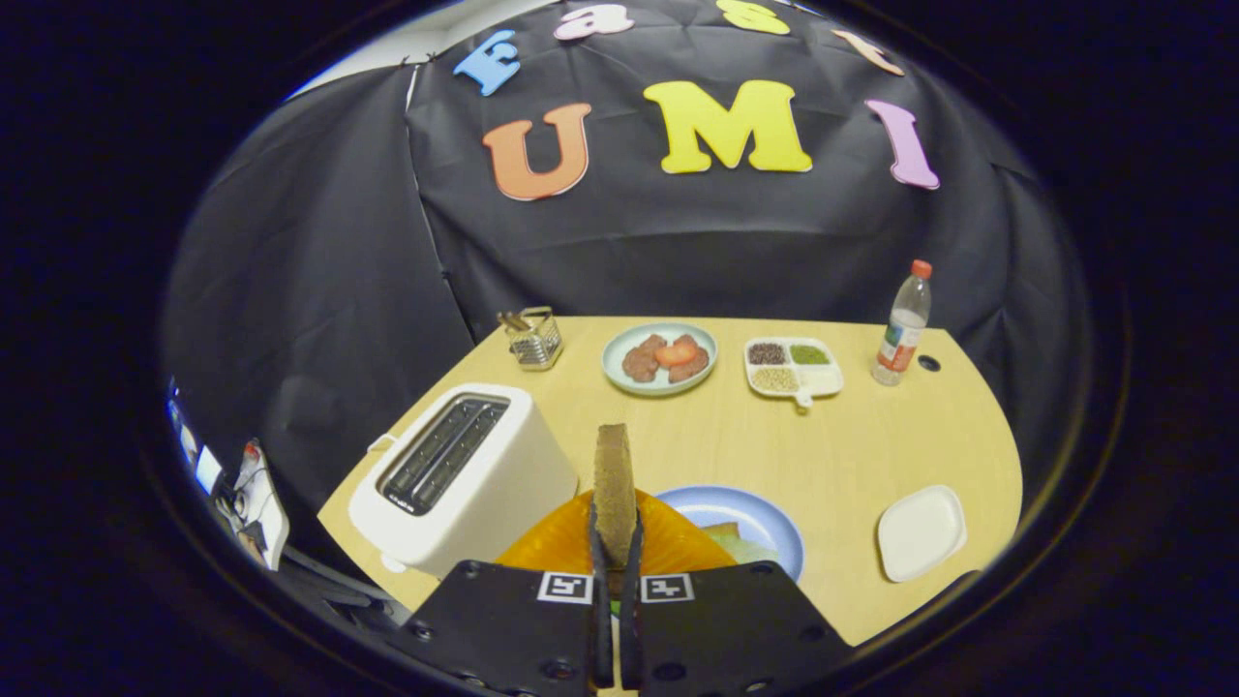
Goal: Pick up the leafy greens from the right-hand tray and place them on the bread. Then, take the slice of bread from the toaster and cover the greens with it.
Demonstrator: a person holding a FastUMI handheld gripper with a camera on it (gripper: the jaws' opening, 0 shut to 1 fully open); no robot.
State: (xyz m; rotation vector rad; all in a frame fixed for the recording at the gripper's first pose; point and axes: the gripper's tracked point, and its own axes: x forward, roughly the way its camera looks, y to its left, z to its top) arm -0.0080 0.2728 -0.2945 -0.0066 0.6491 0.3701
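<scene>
My fingers point(616, 542) clamped on bread point(613, 479), held on edge right of toaster point(465, 474). Advise: carry over plate point(736, 513), lay flat, square on greens point(740, 542), before letting go.

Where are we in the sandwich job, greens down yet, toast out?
Done: toaster slots look empty, and something pale green, probably the greens, lies on the blue plate; the small white tray is bare. In hand: gripper shut on the bread slice, held upright on edge above the orange plate. Left: lay the slice over the greens and release.
</scene>
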